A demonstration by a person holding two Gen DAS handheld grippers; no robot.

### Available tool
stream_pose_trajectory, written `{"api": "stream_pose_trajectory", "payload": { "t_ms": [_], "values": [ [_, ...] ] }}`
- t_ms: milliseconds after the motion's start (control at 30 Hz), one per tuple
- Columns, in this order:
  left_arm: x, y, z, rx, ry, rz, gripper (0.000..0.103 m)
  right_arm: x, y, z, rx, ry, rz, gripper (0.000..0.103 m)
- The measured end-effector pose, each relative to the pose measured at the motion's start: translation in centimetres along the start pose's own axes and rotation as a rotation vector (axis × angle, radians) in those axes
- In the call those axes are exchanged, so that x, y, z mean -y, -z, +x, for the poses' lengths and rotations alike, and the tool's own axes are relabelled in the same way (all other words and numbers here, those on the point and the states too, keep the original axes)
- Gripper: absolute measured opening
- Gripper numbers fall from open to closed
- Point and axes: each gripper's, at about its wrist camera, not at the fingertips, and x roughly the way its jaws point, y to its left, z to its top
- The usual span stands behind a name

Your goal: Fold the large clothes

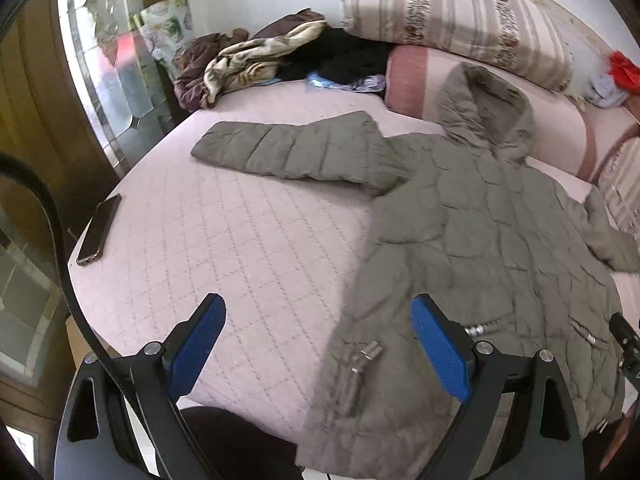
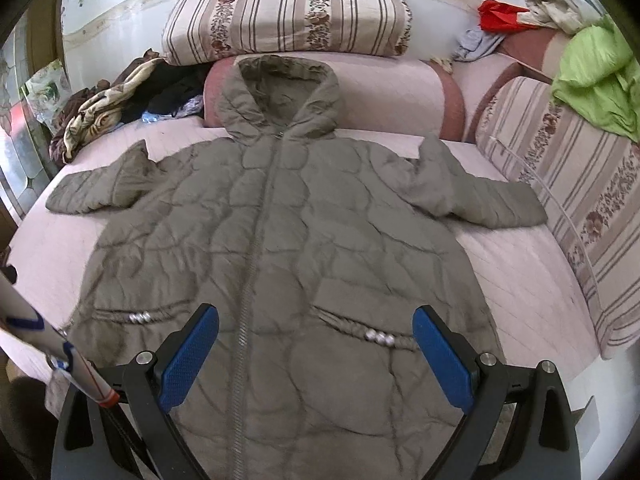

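Note:
A large olive-grey quilted hooded coat [image 2: 288, 216] lies flat and face up on the pink quilted bed [image 2: 516, 264], zipped, both sleeves spread out sideways and the hood [image 2: 280, 92] against the pink bolster. In the left wrist view the same coat [image 1: 472, 240] fills the right half, its left sleeve [image 1: 288, 152] stretched across the bed. My left gripper [image 1: 318, 312] hovers open over the coat's lower left edge, nothing between its blue pads. Above the hem, astride the zipper, my right gripper [image 2: 316, 322] is open and empty too.
A phone [image 1: 99, 229] lies at the bed's left edge. Crumpled clothes and a blanket [image 1: 248, 64] are piled at the far left corner. Striped cushions [image 2: 288, 16] line the back and right side, with a green cloth [image 2: 600, 76] and red cloth [image 2: 500, 14] on them.

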Motion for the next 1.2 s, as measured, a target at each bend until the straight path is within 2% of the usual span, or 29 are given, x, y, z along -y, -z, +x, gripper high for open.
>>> {"api": "stream_pose_trajectory", "payload": {
  "t_ms": [267,433,833,1033,1200],
  "values": [
    [-4.0,-2.0,2.8,0.019,-0.069,-0.051,0.093,-2.5,-2.5,0.9,-0.016,-0.023,-0.008,0.099],
    [-6.4,-3.6,5.1,0.023,-0.121,-0.064,0.093,-4.8,-3.4,1.7,-0.037,-0.071,-0.019,0.099],
    [-12.5,-7.7,12.3,-0.027,-0.18,-0.143,0.093,-9.8,-3.9,4.7,-0.077,-0.1,-0.094,0.099],
    [-15.2,-9.9,17.1,-0.072,-0.157,-0.201,0.089,-10.0,-3.7,6.7,-0.117,-0.083,-0.097,0.099],
    [-18.3,-12.4,22.4,-0.12,-0.11,-0.297,0.088,-10.1,-3.2,8.5,-0.154,-0.062,-0.105,0.099]
  ]
}}
